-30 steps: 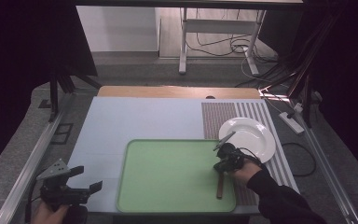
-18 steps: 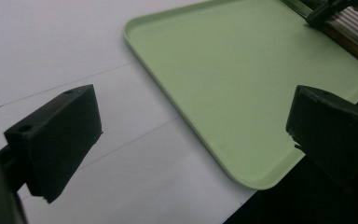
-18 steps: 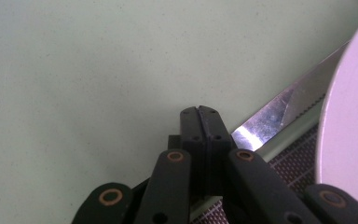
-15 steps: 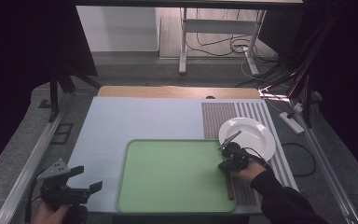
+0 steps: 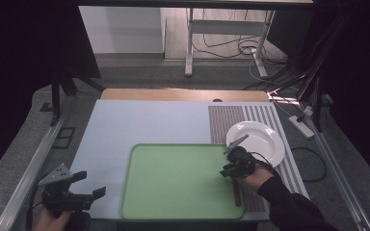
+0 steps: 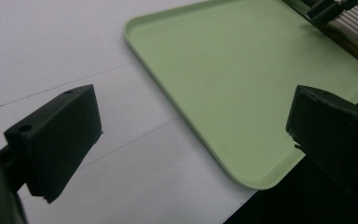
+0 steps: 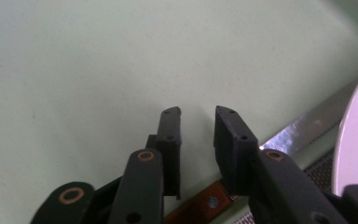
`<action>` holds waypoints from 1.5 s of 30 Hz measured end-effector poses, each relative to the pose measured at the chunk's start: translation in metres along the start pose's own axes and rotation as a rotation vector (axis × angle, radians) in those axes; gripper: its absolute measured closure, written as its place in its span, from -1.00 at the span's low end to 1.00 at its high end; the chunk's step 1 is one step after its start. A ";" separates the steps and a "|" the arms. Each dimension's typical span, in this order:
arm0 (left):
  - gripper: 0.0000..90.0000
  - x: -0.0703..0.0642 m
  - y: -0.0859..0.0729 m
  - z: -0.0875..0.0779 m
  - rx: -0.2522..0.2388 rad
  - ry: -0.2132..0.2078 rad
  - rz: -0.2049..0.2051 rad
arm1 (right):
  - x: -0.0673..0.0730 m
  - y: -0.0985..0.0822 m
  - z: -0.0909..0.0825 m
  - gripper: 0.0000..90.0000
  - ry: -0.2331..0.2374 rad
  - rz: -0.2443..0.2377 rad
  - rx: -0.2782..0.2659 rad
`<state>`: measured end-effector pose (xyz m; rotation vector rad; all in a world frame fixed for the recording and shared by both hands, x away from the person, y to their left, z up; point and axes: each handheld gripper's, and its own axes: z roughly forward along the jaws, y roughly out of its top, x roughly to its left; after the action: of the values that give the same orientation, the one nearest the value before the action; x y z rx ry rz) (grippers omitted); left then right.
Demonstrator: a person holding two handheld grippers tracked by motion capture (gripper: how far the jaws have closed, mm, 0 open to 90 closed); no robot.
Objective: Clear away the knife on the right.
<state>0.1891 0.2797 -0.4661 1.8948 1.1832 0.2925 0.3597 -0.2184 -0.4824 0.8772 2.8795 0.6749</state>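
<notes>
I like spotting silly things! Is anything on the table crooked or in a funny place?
A knife lies on the right rim of the green tray, blade toward the white plate, instead of flat on the table. The right gripper is open above it. Nothing is spilled or broken.

A tray (image 5: 178, 183) lies on the table (image 5: 139, 125) toward its near edge, middle to right. A plate (image 5: 260, 139) sits just beyond the tray's far right corner, on a ribbed mat (image 5: 231, 120) along the table's right side. A knife (image 5: 236, 192) lies along the tray's right edge. The right gripper (image 5: 230, 169) is over that edge, just before the plate. The left gripper (image 5: 84, 185) is at the table's near left corner, left of the tray.
</notes>
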 end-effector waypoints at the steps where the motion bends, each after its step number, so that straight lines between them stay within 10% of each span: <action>1: -0.93 0.000 0.000 0.000 0.000 0.000 0.000 | 0.001 0.000 -0.001 0.54 -0.001 0.001 -0.007; 45: -0.93 0.000 0.000 0.000 0.002 0.003 0.004 | 0.012 -0.010 -0.039 -0.75 -0.068 0.046 -0.186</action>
<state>0.1890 0.2792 -0.4660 1.8991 1.1830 0.2966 0.3372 -0.2348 -0.4506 0.9235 2.6912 0.8820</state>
